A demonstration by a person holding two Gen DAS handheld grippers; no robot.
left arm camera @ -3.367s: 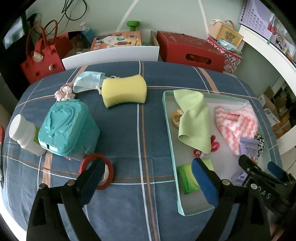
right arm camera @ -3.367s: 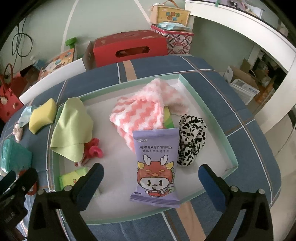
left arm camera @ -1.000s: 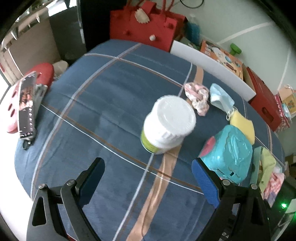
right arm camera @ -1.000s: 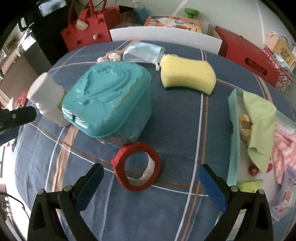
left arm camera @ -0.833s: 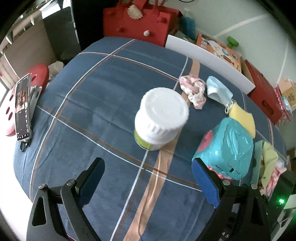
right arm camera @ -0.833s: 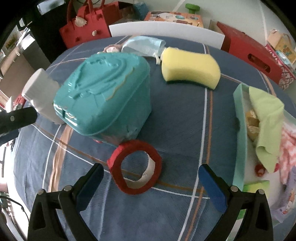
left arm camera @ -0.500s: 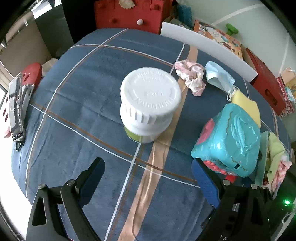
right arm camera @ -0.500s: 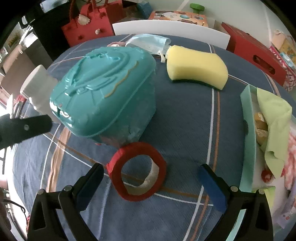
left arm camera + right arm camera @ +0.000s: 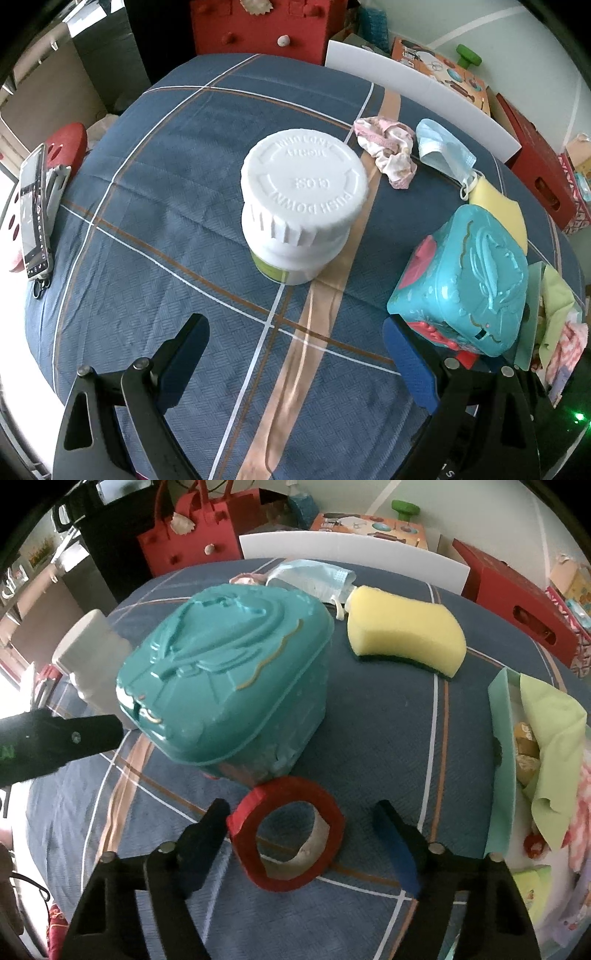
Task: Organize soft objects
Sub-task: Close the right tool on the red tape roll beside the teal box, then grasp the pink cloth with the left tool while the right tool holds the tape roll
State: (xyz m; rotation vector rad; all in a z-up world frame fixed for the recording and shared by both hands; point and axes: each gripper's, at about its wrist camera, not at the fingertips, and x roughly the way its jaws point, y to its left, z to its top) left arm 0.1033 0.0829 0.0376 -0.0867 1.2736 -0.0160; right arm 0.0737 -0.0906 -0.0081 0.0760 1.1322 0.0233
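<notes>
The red tape roll (image 9: pixel 286 834) is being straddled by the right gripper (image 9: pixel 301 843), lying flat on the blue cloth just in front of the teal box (image 9: pixel 229 686); the jaws are closing with the roll between them, pads not pressing yet. It's probably light and stiff-ish, best pinched across its outer rim. The left gripper (image 9: pixel 295 362) is being held wide apart near the white bottle (image 9: pixel 303 199).

A white bottle (image 9: pixel 304 206), teal box (image 9: pixel 225 686) and yellow sponge (image 9: pixel 406 638) sit on navy plaid cloth (image 9: pixel 184 206) (white and tan stripes).
</notes>
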